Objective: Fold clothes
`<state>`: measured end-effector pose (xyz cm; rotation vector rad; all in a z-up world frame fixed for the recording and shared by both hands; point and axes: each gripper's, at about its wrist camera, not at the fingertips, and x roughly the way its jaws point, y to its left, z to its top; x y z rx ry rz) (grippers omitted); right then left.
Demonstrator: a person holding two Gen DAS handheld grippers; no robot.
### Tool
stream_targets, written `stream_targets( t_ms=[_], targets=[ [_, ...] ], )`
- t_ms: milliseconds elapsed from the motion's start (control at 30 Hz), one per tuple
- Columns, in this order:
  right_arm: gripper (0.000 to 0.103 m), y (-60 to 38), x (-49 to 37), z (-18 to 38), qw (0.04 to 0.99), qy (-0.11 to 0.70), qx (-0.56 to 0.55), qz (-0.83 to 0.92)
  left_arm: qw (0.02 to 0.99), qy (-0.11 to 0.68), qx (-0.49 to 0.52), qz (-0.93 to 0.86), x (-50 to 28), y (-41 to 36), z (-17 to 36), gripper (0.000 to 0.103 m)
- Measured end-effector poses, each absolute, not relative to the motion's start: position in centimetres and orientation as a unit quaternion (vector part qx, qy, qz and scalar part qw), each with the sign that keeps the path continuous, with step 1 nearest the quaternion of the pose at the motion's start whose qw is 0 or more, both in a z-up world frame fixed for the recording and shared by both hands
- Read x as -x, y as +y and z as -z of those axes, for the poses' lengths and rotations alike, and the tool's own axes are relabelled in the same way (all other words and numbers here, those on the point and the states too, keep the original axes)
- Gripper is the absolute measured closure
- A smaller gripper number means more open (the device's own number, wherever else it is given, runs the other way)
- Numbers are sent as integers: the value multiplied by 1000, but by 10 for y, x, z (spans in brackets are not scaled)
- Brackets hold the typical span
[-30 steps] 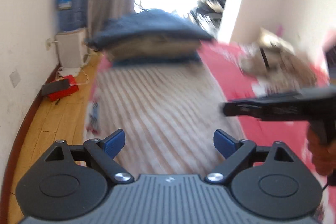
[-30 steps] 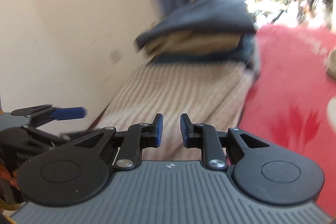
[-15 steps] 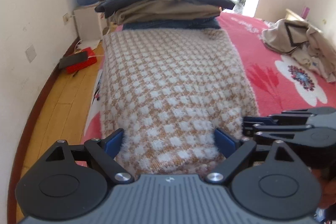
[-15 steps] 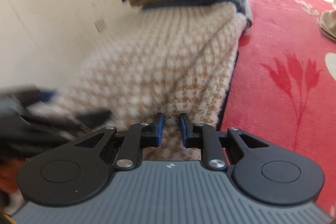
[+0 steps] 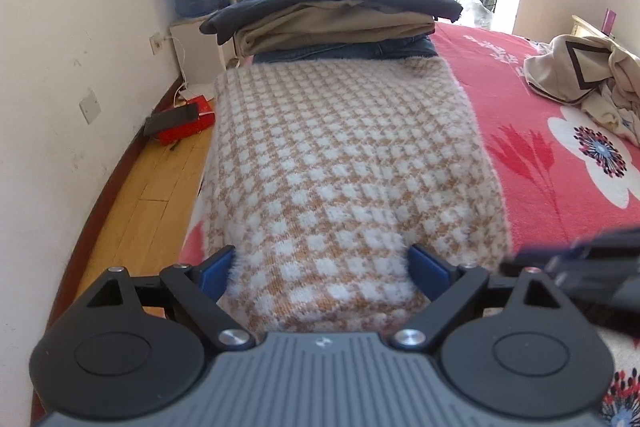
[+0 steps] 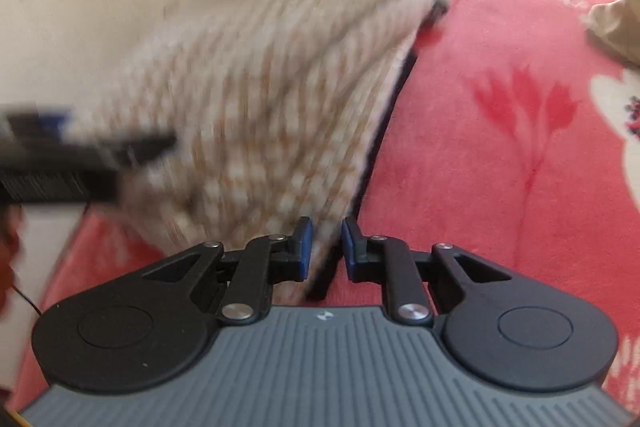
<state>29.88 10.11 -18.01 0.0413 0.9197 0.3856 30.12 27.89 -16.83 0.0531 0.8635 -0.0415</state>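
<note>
Blue pads on my right gripper (image 6: pixel 324 245) stand nearly together, pinching the near right corner of the sweater (image 5: pixel 344 163). My left gripper (image 5: pixel 322 265) has its jaws spread wide, with the near edge of the knit lying between them and brushing the pads; I judge it not clamped. That sweater lies flat along the bed (image 5: pixel 532 155), its far end against the stack (image 5: pixel 332 15) of folded clothes. It looks soft, fuzzy and floppy, so I would hold both near corners and lift evenly
</note>
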Motion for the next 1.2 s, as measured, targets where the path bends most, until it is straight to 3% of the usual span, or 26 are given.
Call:
stream_targets(
  t_ms=[233, 400, 1000, 1200],
  targets=[
    [88, 118, -318, 139, 899, 375, -43, -221, 908, 419, -25, 17, -302, 278, 168, 10],
    [87, 132, -342, 169, 885, 405, -43, -225, 906, 422, -27, 17, -304, 277, 169, 10],
    [87, 127, -344, 172, 879, 413, -63, -230, 908, 416, -44, 8, -302, 271, 166, 10],
    [86, 107, -324, 151, 884, 396, -92, -233, 921, 390, -10, 7, -268, 278, 143, 10]
  ],
)
